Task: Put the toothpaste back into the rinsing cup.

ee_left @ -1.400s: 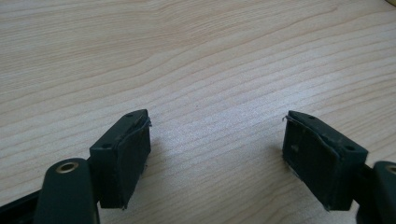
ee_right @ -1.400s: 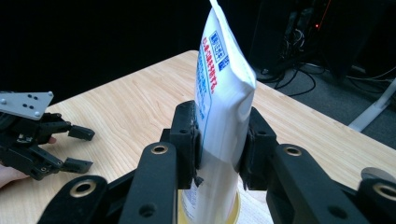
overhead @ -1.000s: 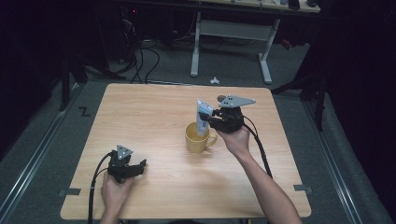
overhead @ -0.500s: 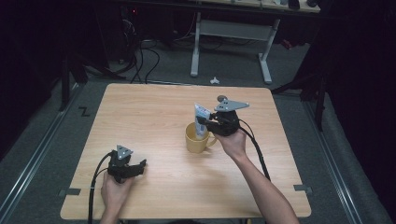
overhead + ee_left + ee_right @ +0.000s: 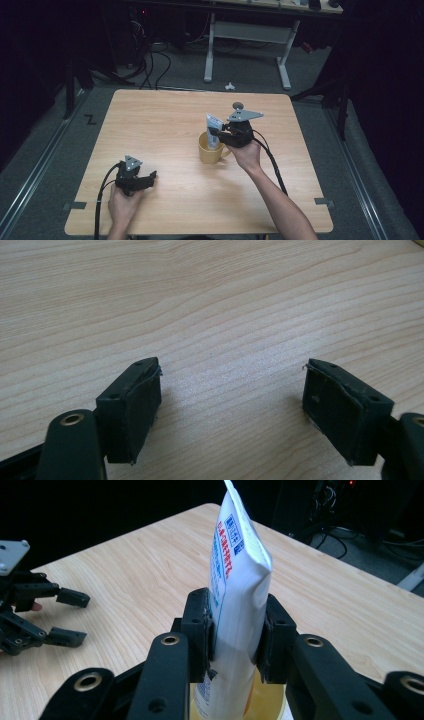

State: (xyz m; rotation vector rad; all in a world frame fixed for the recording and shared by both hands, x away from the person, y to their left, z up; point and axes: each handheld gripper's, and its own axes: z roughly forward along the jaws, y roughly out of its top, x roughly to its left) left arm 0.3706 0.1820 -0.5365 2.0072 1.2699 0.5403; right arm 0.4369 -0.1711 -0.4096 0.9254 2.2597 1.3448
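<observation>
Wooden tabletop (image 5: 165, 115), pale grain, bare in the left gripper view between two black pads.

Near front-left corner: left gripper (image 5: 134, 180) lying low on the wood, held by left hand (image 5: 122, 205), cable looping back toward the front edge. Jaws spread wide, nothing between them; same seen from the right gripper view, left gripper (image 5: 65, 617) with both fingers parted over bare wood.

Past centre, toward the right edge: yellow mug (image 5: 211, 148) standing upright on the tabletop, handle toward the right hand (image 5: 246, 156).

Above the mug: right gripper (image 5: 236, 637) clamped on a white tube (image 5: 213, 131) with blue and red print, pads (image 5: 201, 625) pressing both flat sides, tube dented slightly at the grip. Tube upright, crimped end up, lower end down inside the mug opening; whether touching the mug bottom, cannot tell. Grey three-cornered plate on top of the right gripper (image 5: 239, 131), cable trailing along the forearm toward the front-right.

Beyond the far edge: dark floor, tangle of cables (image 5: 150, 55), white desk frame (image 5: 247, 37).
</observation>
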